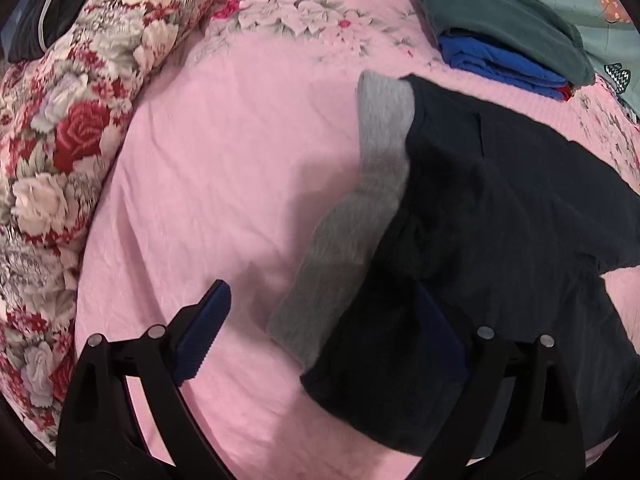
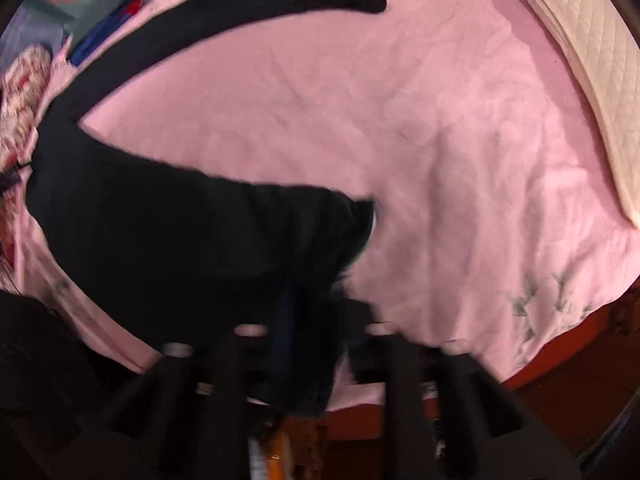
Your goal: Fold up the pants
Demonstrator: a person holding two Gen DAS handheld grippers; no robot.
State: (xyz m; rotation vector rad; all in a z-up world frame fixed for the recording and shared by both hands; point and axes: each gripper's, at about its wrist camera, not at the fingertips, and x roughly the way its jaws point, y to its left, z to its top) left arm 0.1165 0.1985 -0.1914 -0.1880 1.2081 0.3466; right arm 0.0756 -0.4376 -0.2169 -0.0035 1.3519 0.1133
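Dark navy pants [image 1: 480,216] with a grey waistband [image 1: 360,216] lie on the pink bedsheet [image 1: 224,168]. My left gripper [image 1: 328,332] is open, one blue-padded finger [image 1: 208,332] over bare sheet, the other over the waist corner of the pants. In the right wrist view the pants [image 2: 168,240] spread from the left, one leg [image 2: 248,12] curving along the top. My right gripper [image 2: 308,320] is blurred by motion and looks shut on the lower pant leg's end, which is bunched between the fingers.
A floral quilt [image 1: 68,128] lies along the left. Folded green and blue clothes [image 1: 504,36] are stacked at the back right. A cream quilted mattress edge [image 2: 592,72] and the red-brown bed edge [image 2: 560,364] lie on the right.
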